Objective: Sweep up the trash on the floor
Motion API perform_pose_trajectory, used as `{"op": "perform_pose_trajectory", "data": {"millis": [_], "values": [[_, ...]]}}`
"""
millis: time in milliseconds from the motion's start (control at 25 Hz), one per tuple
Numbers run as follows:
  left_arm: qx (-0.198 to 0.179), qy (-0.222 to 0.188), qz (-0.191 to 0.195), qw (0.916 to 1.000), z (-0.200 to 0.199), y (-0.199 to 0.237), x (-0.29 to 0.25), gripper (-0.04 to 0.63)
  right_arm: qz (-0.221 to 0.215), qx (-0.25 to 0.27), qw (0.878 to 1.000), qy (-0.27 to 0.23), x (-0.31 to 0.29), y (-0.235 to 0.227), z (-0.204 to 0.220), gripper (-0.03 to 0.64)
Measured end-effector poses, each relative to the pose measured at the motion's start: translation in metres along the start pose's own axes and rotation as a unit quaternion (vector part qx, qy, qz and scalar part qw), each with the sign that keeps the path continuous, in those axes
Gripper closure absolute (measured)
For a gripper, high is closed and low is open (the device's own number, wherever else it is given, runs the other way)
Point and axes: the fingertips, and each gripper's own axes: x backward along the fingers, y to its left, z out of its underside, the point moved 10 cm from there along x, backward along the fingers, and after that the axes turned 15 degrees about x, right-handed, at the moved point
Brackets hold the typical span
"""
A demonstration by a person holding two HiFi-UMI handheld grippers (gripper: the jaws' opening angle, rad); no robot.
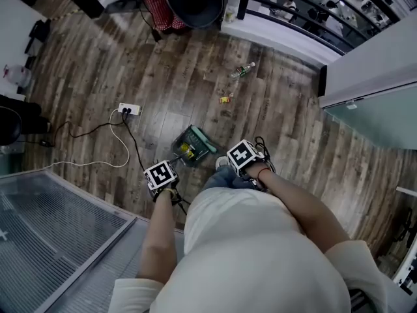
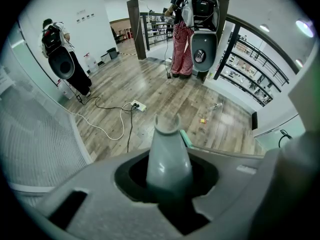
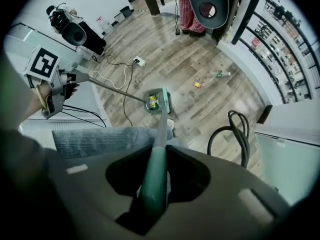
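Left gripper (image 2: 168, 178): jaws closed on the grey tapered plastic handle (image 2: 167, 144) of the green dustpan (image 1: 193, 146), which sits on the wood-plank floor (image 1: 163, 77) with a yellow scrap inside. Right gripper (image 3: 152, 194): jaws clamped on a dark green broom handle (image 3: 157, 154) that runs down beside the pan. Loose trash, a clear plastic bottle (image 1: 242, 70) and a small yellow wrapper (image 1: 225, 99), lies well beyond the pan near the white ledge (image 1: 273, 34), with a white power strip (image 1: 129, 109) and trailing cables (image 1: 98, 163) to the left. Broom head not discernible; the wearer's pale-shirted torso (image 1: 254, 253) blocks the near floor.
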Motion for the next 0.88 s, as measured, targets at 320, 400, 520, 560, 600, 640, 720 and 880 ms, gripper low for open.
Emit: {"op": "perform_pose_trajectory", "data": {"millis": [320, 400, 520, 560, 600, 640, 720, 880], "values": [[0.001, -0.001, 0.006, 1.0000, 0.001, 0.001, -0.002, 0.502, 0.023, -0.061, 0.997, -0.032, 0.010, -0.023, 0.003, 0.518], [0.001, 0.000, 0.003, 1.0000, 0.001, 0.000, -0.001, 0.502, 0.021, -0.080, 0.996, -0.041, 0.014, -0.029, 0.005, 0.518], [0.004, 0.002, 0.000, 1.0000, 0.003, -0.001, -0.004, 0.502, 0.024, -0.099, 0.994, -0.048, 0.021, -0.037, 0.009, 0.518], [0.003, -0.001, 0.000, 1.0000, 0.002, -0.001, -0.003, 0.502, 0.027, -0.102, 0.993, -0.051, 0.022, -0.040, 0.009, 0.518], [0.001, -0.003, 0.000, 1.0000, 0.001, -0.001, -0.002, 0.502, 0.030, -0.104, 0.993, -0.053, 0.023, -0.042, 0.009, 0.518], [0.000, -0.002, 0.000, 1.0000, 0.002, -0.001, -0.001, 0.502, 0.033, -0.104, 0.993, -0.054, 0.024, -0.045, 0.009, 0.518], [0.000, 0.003, 0.002, 1.0000, 0.002, -0.002, -0.001, 0.502, 0.039, -0.106, 0.992, -0.058, 0.025, -0.051, 0.008, 0.518], [-0.001, 0.000, -0.008, 1.0000, -0.001, -0.006, 0.005, 0.502, 0.037, -0.119, 0.990, -0.064, 0.028, -0.069, 0.006, 0.518]]}}
